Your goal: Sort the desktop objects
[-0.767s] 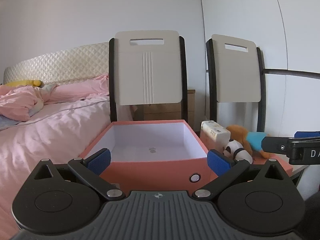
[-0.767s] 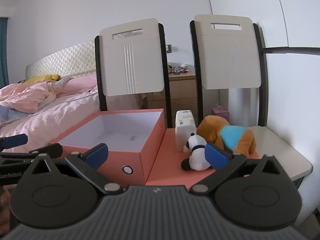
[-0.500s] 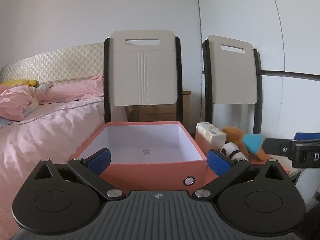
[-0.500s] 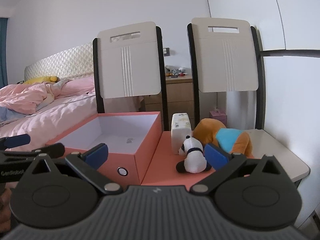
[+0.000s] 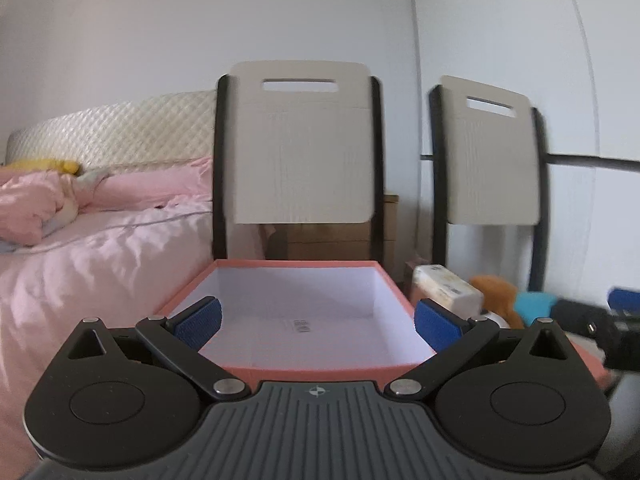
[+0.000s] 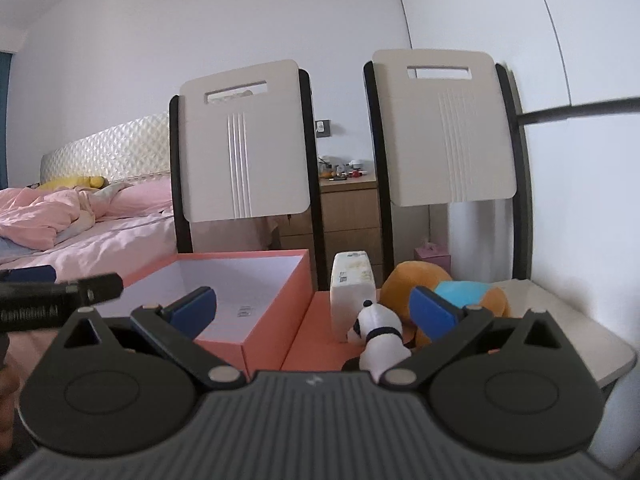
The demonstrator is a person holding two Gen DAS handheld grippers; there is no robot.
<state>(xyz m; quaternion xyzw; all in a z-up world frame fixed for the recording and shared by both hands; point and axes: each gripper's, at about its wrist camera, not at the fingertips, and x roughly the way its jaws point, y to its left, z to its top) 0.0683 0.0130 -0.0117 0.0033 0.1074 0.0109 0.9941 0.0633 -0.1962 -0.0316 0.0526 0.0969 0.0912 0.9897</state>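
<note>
An open coral box (image 5: pixel 394 284) with a white inside stands on the small table; it also shows in the right wrist view (image 6: pixel 276 316). Right of it lie a white tissue pack (image 6: pixel 352 292), a small panda plush (image 6: pixel 380 336) and an orange dog plush in a blue shirt (image 6: pixel 460 292). The tissue pack (image 5: pixel 444 288) and dog plush (image 5: pixel 500 296) show in the left wrist view too. My left gripper (image 5: pixel 316 322) is open and empty over the box's near edge. My right gripper (image 6: pixel 314 308) is open and empty, just short of the panda.
A coral lid (image 6: pixel 320 344) lies flat under the toys. Two folding chairs (image 6: pixel 244 152) stand behind the table (image 6: pixel 592 344). A bed with pink bedding (image 5: pixel 88 248) is on the left, a wooden nightstand (image 6: pixel 348 216) behind.
Both grippers have moved forward and risen a little; the left one now looks down into the box. Both stay open and empty.
</note>
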